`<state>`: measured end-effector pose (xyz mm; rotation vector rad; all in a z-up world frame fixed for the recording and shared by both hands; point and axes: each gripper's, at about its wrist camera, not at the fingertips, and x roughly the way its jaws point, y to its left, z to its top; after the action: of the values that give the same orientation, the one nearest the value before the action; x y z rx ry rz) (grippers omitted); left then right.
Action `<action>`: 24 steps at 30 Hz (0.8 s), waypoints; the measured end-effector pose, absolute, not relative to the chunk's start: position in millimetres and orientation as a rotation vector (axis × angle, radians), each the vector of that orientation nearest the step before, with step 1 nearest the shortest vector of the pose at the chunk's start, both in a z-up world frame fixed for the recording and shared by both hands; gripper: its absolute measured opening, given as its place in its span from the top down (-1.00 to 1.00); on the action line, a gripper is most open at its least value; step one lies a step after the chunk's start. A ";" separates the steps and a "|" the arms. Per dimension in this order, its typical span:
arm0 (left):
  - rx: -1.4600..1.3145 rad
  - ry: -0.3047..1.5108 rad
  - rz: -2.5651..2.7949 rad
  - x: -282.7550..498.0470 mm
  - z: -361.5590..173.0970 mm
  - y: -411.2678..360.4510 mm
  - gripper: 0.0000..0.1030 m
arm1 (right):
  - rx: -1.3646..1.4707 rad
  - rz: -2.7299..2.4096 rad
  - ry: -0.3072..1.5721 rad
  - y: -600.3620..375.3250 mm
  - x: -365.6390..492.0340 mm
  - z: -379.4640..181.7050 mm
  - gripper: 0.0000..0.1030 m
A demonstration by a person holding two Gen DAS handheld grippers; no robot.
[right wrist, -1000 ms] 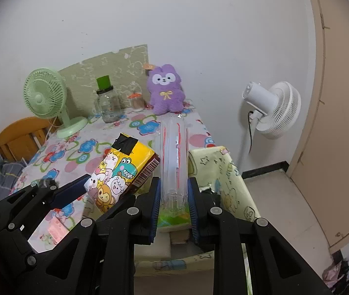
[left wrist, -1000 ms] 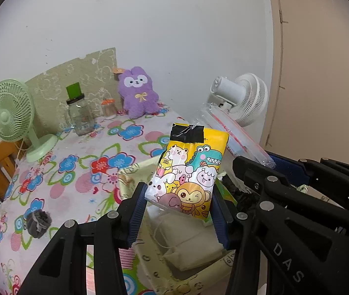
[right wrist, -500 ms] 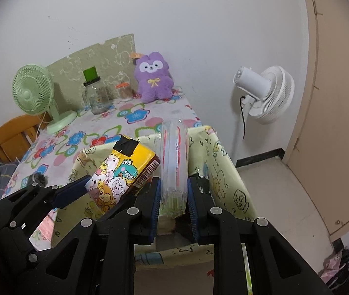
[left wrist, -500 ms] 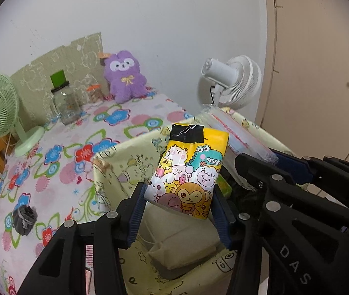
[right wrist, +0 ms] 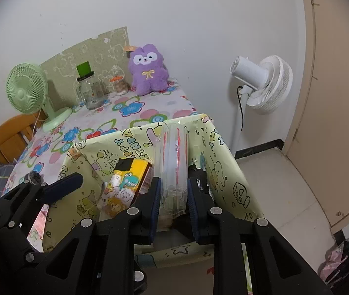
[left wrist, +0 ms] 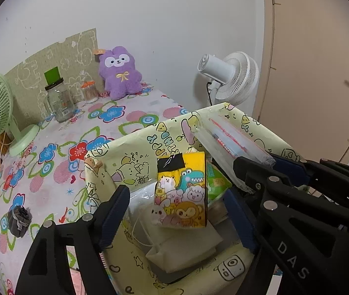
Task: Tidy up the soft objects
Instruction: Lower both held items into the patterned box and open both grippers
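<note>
Two grippers hang over the storage box (left wrist: 135, 147). The left gripper (left wrist: 178, 211) has just spread its jaws, dropping the cartoon tissue pack (left wrist: 181, 194) into the box; the right gripper (right wrist: 173, 201) stays clamped on the clear bag (right wrist: 174, 157), likely next in.

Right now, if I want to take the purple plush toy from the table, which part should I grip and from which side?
Probably grip the purple plush toy across its soft body, coming from the front. It sits upright with its back close to the wall, its sides bare, and the small jar stands close on its left.
</note>
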<state>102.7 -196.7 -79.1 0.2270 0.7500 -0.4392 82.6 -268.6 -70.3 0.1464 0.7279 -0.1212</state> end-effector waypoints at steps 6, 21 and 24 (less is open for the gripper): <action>0.225 0.766 -0.439 105.9 -79.5 -200.3 -0.65 | 0.146 -0.138 0.741 -272.9 87.9 -70.4 0.00; 0.209 0.743 -0.448 98.0 -70.3 -197.0 -0.78 | 0.151 -0.151 0.705 -269.9 78.2 -59.1 -0.61; 0.203 0.729 -0.445 94.0 -65.6 -191.8 -0.78 | 0.147 -0.150 0.688 -265.0 74.6 -54.0 -0.67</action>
<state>94.0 -191.8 -65.6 0.2030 0.7288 -0.4453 74.6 -265.0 -54.0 0.1471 0.6884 -0.1500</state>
